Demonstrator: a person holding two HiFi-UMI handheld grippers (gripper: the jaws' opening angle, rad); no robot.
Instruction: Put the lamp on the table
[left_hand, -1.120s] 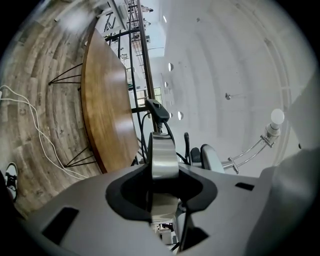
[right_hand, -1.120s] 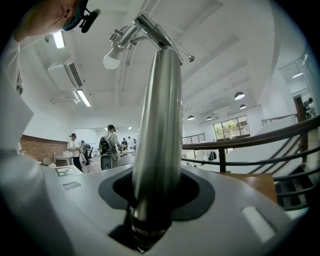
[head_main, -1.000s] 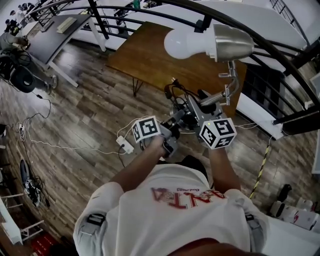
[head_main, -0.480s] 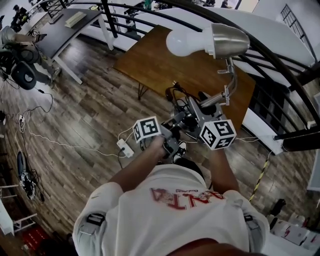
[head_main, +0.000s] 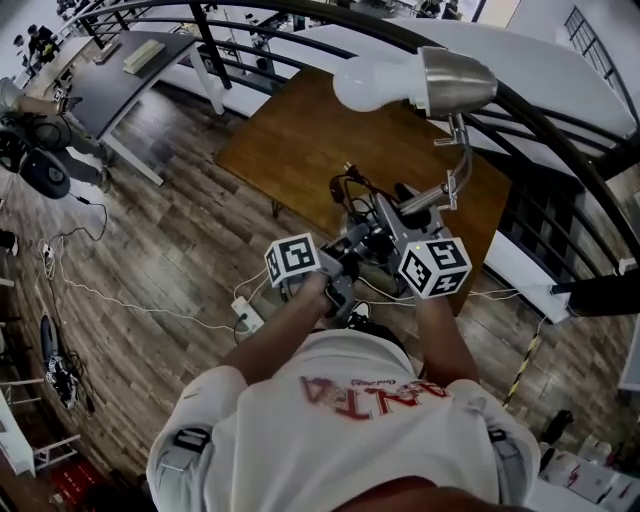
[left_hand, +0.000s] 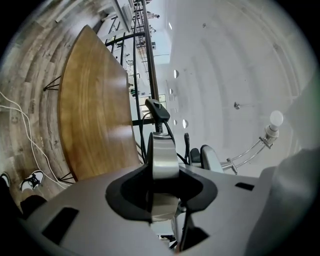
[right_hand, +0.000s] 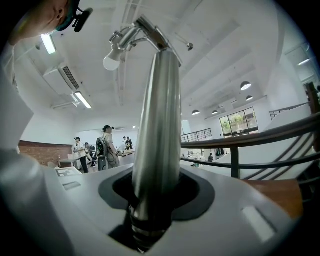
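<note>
A silver desk lamp is carried in the air between both grippers. Its metal shade (head_main: 455, 82) and white bulb (head_main: 368, 84) hang over the brown wooden table (head_main: 290, 135). My left gripper (head_main: 345, 250) is shut on the lamp's flat silver base (left_hand: 162, 160), which stands edge-on between the jaws. My right gripper (head_main: 395, 220) is shut on the lamp's thick silver stem (right_hand: 157, 135), with the bulb (right_hand: 112, 61) high above it. The lamp's black cord and plug (left_hand: 157, 110) bunch up just past the base. The table (left_hand: 90, 110) lies ahead and below.
A black curved railing (head_main: 560, 110) runs across behind the table. A dark desk (head_main: 120, 75) stands at the far left. White cables and a power strip (head_main: 245, 315) lie on the wood floor. Several people (right_hand: 105, 145) stand far off in the room.
The table has drawn a little nearer and lower in the head view as the person moves toward it. Both grips on the lamp are unchanged.
</note>
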